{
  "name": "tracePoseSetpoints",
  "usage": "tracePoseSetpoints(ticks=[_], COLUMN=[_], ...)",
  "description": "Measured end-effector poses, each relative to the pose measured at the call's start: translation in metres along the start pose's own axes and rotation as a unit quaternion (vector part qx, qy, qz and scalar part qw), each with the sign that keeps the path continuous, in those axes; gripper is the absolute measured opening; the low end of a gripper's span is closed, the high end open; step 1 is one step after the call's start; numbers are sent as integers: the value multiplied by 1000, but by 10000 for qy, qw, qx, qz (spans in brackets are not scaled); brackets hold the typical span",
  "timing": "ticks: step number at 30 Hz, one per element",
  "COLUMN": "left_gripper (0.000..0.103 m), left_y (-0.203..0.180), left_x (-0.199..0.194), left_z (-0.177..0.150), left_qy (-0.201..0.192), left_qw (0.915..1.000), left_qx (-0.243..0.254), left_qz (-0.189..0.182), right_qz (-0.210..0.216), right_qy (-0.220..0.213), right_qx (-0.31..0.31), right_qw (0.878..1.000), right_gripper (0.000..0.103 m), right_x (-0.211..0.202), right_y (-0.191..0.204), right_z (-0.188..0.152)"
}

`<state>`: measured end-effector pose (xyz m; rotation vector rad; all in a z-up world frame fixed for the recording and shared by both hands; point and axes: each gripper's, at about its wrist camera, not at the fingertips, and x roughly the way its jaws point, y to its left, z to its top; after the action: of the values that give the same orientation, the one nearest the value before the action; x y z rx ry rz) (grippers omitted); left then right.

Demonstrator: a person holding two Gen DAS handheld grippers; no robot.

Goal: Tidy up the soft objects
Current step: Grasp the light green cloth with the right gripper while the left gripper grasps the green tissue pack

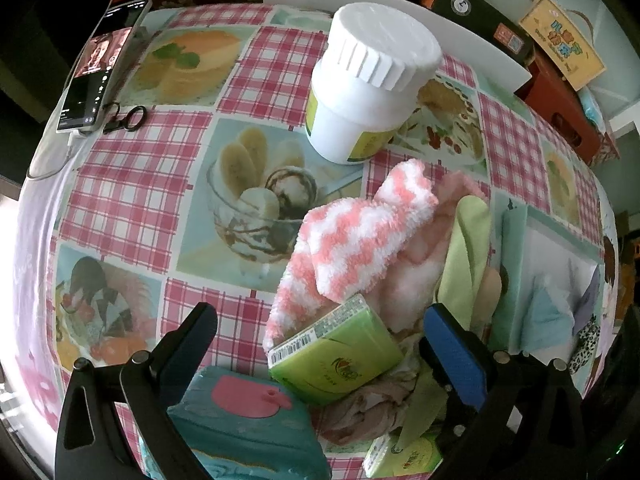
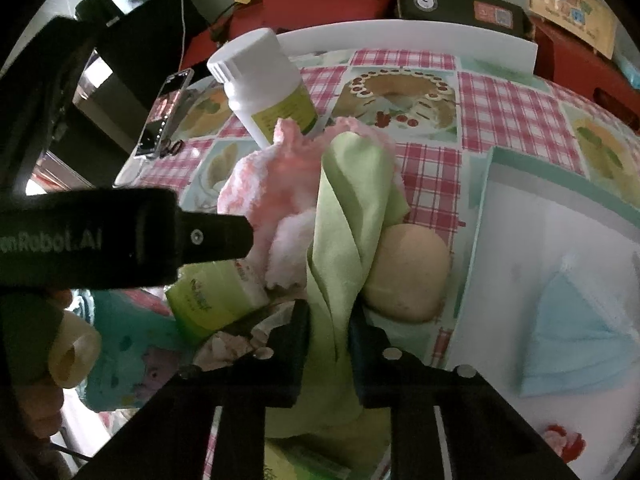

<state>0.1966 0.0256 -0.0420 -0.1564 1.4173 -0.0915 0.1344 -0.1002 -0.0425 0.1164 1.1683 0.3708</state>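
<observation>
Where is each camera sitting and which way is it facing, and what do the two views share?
Left wrist: on the left tongs, looking steeply down at the striped sock and green tissue pack; its open fingers show.
Right wrist: on the right tongs, looking down at the green cloth pinched between its fingers; the left tongs' body crosses at left.
Shared: white bottle, phone, sock, green cloth, tissue pack, checked tablecloth.

- The left wrist view looked steeply down between its jaws, close over the tabletop [image 1: 132, 200].
- The right wrist view sat nearer the pile, tilted less steeply, facing the far edge.
- Both shared the white bottle [image 1: 372, 84] [image 2: 266, 84], the green cloth [image 1: 470, 256] [image 2: 352, 216] and the phone [image 1: 100, 68] [image 2: 166, 114] at far left.
</observation>
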Motion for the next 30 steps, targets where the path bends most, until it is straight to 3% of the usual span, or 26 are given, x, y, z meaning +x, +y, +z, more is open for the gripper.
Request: tracePoseSetpoints(ticks=[5, 13, 18, 25, 28, 30], left_gripper=[103, 103, 102, 101, 91, 90], left_y=[-3, -27, -43, -61, -68, -75], left_x=[0, -5, -1, 8, 13, 20], left_z=[0, 4, 7, 10, 7, 0], left_qy=[46, 212, 502, 859, 967, 1000], left_qw=[9999, 9961, 9859, 9710, 9658, 9630], left_qx=[85, 838, 1514, 2100, 2229, 2302], left_qz=[42, 187, 506, 752, 900, 986], right_qz=[366, 612, 690, 711, 701, 709], right_qy=[-46, -161, -205, -183, -187, -201], right_qx=[217, 436, 529, 691, 773, 823], right_qw=[9991, 9970, 9960, 9949, 9944, 9939], right_gripper=[11, 9, 9, 9, 9, 9], right_x=[-6, -18, -25, -28, -30, -32], right_y=[-11, -23, -27, -36, -41, -44], right_z=[0, 1, 1, -1, 0, -1])
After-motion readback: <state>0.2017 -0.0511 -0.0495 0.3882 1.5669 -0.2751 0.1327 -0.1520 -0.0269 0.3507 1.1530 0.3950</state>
